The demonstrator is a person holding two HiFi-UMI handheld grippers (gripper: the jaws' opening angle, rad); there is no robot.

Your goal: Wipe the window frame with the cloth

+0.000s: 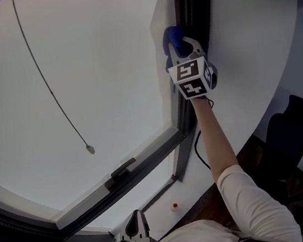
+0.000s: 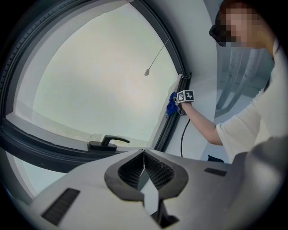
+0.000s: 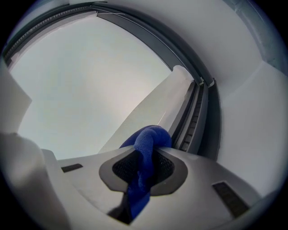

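Note:
A blue cloth (image 3: 146,148) is clamped between the jaws of my right gripper (image 3: 145,157), which is shut on it. In the head view the right gripper (image 1: 176,43) is held high with the cloth (image 1: 170,36) pressed against the dark upright window frame (image 1: 180,12). The left gripper view shows the same cloth (image 2: 171,104) on the frame (image 2: 172,119) from afar. My left gripper (image 2: 144,167) is shut with nothing in it and hangs low (image 1: 136,222) below the window sill.
A black window handle (image 1: 123,169) sits on the lower frame rail. A blind cord with a small weight (image 1: 90,150) hangs before the glass. A black cable (image 1: 200,152) runs down the white wall beside the frame. A dark chair (image 1: 288,131) stands at the right.

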